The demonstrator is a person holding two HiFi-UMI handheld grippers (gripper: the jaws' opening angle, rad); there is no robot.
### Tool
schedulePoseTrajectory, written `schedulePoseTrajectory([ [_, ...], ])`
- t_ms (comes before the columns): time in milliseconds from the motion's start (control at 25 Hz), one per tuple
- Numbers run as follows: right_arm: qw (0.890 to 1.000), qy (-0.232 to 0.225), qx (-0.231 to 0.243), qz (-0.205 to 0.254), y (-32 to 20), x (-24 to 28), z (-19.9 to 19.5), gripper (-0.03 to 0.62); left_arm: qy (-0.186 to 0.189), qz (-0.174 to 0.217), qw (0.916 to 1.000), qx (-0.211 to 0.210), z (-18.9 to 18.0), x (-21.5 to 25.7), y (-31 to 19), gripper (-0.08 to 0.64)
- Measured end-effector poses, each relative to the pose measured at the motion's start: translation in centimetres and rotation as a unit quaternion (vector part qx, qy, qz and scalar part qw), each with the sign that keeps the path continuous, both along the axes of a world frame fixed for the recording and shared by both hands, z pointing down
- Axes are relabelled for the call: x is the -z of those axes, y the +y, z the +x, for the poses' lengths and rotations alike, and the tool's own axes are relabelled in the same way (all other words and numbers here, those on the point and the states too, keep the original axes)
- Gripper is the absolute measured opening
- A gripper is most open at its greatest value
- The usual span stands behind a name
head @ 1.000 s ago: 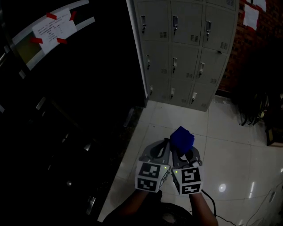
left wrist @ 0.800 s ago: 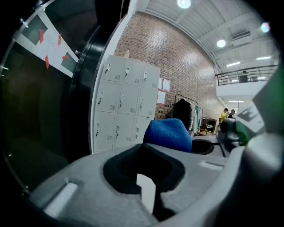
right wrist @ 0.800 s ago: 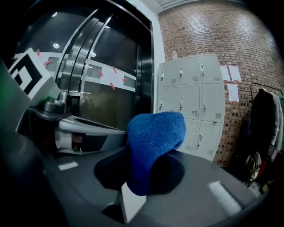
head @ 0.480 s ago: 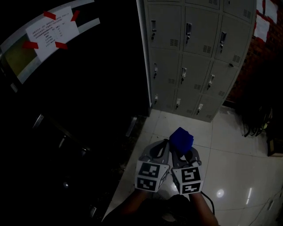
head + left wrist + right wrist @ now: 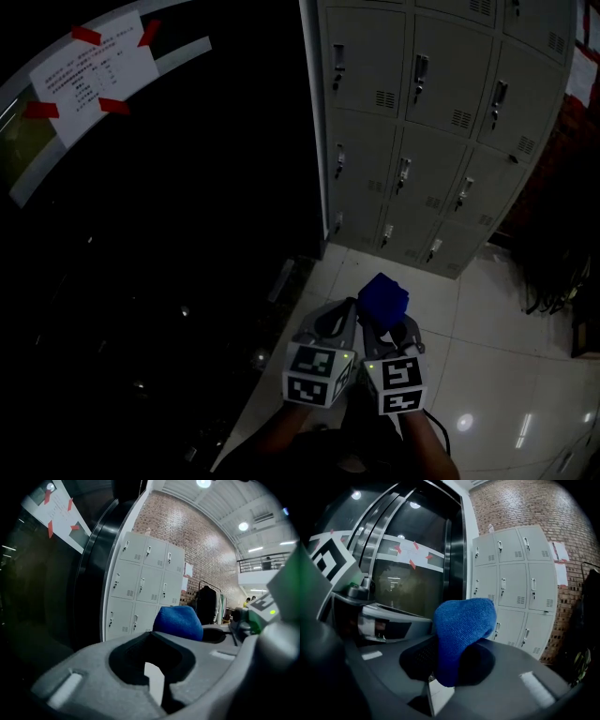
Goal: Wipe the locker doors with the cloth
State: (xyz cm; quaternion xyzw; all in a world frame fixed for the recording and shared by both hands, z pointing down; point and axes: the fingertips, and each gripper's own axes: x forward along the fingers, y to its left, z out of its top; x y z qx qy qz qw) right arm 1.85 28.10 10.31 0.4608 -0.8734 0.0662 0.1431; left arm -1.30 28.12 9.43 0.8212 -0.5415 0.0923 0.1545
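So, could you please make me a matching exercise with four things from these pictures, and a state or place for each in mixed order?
Things:
1. cloth
2. left claw
3. lockers
4. paper sheet

States or places:
A. grey, doors closed, ahead of the person
B. blue, clamped in the right claw
C. fixed with red tape, upper left in the head view
D. shut, with nothing in it

Right pairs: 1-B, 2-D, 3-A, 4-C
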Motion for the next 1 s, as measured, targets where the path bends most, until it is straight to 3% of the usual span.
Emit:
schedulePoseTrajectory([
  [520, 0.999, -0.018, 0.046, 0.007, -19.1, 1.3, 2.3, 0.071, -0.023, 0.001, 0.9989, 0.041, 2.8, 1.1, -19.1, 0.004],
  [1000, 0.996, -0.027, 0.078, 0.017, -27.9, 1.5, 2.2, 0.071, -0.036, 0.01, 0.9963, 0.077, 2.5, 1.4, -27.7, 0.005],
])
